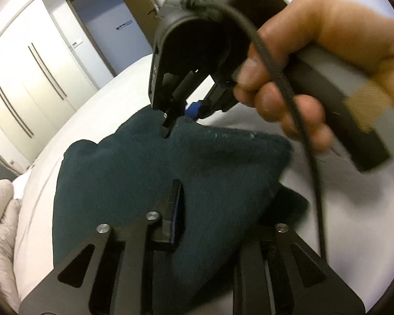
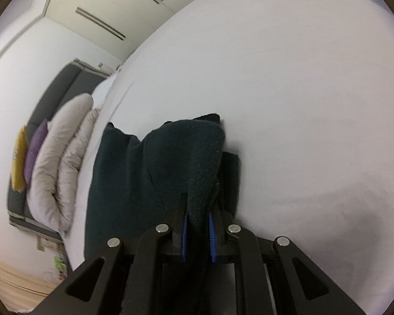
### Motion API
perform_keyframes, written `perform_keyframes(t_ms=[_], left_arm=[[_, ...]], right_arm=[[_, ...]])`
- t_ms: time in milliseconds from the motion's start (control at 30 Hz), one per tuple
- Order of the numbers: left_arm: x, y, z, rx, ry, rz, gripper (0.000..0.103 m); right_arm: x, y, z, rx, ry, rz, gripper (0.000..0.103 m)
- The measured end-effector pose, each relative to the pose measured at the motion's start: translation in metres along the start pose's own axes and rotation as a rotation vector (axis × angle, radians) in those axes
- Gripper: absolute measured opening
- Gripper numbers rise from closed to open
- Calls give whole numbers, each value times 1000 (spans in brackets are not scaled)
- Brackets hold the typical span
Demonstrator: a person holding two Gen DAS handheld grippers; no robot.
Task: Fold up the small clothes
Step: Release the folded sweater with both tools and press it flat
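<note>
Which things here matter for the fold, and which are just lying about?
Job:
- dark teal garment
- right tongs, shut on its edge
- left tongs, at the garment
- white bed, the work surface

Lying about:
- pale quilt
- purple cushion
- yellow cushion
- wardrobe
</note>
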State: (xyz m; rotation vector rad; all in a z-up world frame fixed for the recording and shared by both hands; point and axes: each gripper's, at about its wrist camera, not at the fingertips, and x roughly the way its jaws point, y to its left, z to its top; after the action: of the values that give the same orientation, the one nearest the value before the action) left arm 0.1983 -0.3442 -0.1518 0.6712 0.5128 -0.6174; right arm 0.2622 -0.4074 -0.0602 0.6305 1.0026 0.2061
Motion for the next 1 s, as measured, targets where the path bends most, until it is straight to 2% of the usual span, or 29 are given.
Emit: perform_keyframes(t_ms=[33, 100, 133, 167, 200, 267, 367, 467, 533, 600, 633, 667, 700, 767, 833, 1000], left_arm=[[-5, 5, 0, -18, 7, -42, 34], [-26, 21, -10, -86, 1, -135, 76], [-42, 29, -20, -114, -37, -164, 82], [-55, 36, -30, -120, -66, -171, 84], [-66, 45, -40, -118, -78, -173, 84], [-79, 67, -54, -137, -98, -182, 84], [-82, 106, -63, -202, -119, -107, 84], [-71, 148, -59, -286, -100, -61, 76], [-60, 169, -56, -311, -88, -51, 74], [-52, 176, -44, -311, -50, -62, 59], [-44, 176, -40, -313, -23, -74, 59], [-35, 177, -41, -313, 15, -91, 57], [-27, 175, -44, -312, 44, -99, 54], [-24, 171, -51, -277, 66, -83, 54], [-23, 166, -57, -237, 74, -65, 54], [-17, 175, -69, -176, 87, -64, 49]], right_arm=[[-1, 1, -1, 10, -3, 14, 16], [-8, 0, -3, 32, -9, 34, 21], [-12, 0, -5, 42, -19, 33, 22], [-19, 1, -8, 48, -32, 26, 28], [-27, 2, -12, 48, -45, 16, 33], [-47, 7, -26, 37, -81, -21, 51], [-77, 20, -54, 12, -130, -57, 52], [-101, 36, -88, -16, -179, -42, 53], [-105, 39, -100, -35, -175, -59, 53], [-96, 43, -110, -62, -155, -134, 53], [-91, 41, -113, -65, -137, -166, 44], [-84, 38, -116, -53, -114, -176, 27], [-79, 37, -118, -42, -94, -173, 22], [-74, 36, -123, -45, -82, -206, 17], [-76, 36, -126, -53, -91, -203, 14], [-80, 34, -133, -24, -100, -192, 11]])
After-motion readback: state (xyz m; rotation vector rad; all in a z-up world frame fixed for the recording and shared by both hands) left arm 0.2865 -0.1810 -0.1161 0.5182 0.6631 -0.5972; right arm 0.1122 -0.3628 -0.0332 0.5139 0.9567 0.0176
